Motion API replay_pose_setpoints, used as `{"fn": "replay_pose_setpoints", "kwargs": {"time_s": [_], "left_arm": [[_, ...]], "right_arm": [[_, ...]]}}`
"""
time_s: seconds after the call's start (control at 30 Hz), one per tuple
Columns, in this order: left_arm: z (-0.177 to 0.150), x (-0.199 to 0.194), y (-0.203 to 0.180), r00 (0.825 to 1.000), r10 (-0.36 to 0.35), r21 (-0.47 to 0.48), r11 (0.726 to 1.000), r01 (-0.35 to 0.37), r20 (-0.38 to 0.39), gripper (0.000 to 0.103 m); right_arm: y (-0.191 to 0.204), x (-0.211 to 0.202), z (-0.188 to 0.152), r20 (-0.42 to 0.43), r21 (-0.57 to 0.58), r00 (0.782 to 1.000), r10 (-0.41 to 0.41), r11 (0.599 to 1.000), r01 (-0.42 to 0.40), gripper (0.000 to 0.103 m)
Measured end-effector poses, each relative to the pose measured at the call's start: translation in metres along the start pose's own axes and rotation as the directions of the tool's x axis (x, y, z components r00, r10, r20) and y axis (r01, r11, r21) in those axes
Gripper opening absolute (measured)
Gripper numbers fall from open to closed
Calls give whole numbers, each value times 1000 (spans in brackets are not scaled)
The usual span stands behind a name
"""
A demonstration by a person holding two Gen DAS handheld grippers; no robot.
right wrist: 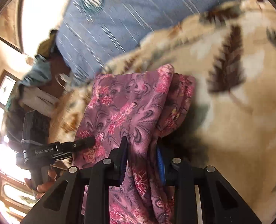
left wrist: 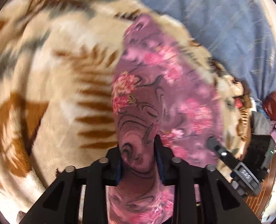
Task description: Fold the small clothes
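Left tongs [left wrist: 138,160] and right tongs [right wrist: 142,158] both clenched on pink floral garment [right wrist: 119,108], above cream patterned blanket [left wrist: 63,74], blue bedsheet [right wrist: 110,18] beyond

The left gripper [right wrist: 85,141], seen in the right wrist view, is showing "GenRobot.AI" in pale letters on its black body. The right gripper [left wrist: 212,141], in the left wrist view, is carrying a blurred mark, unreadable.
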State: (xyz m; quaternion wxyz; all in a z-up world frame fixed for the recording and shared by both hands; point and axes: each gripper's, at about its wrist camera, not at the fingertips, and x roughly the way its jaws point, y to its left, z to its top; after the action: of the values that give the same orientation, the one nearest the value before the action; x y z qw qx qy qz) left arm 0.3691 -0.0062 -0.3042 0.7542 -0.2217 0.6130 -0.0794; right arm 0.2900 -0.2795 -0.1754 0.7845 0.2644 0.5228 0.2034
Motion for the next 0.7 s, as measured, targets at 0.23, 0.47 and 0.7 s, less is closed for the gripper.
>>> {"fn": "replay_pose_setpoints", "kwargs": {"time_s": [0.23, 0.47, 0.7], "left_arm": [[0, -40, -7, 994, 42, 98, 994, -52, 101, 39], [18, -37, -51, 965, 186, 149, 965, -215, 187, 52], [31, -10, -83, 936, 257, 198, 931, -307, 242, 40]], "right_arm": [[14, -31, 5, 102, -72, 992, -76, 994, 84, 39], [22, -1, 41, 108, -77, 980, -170, 981, 178, 40], [33, 6, 47, 142, -166, 978, -152, 970, 175, 5]]}}
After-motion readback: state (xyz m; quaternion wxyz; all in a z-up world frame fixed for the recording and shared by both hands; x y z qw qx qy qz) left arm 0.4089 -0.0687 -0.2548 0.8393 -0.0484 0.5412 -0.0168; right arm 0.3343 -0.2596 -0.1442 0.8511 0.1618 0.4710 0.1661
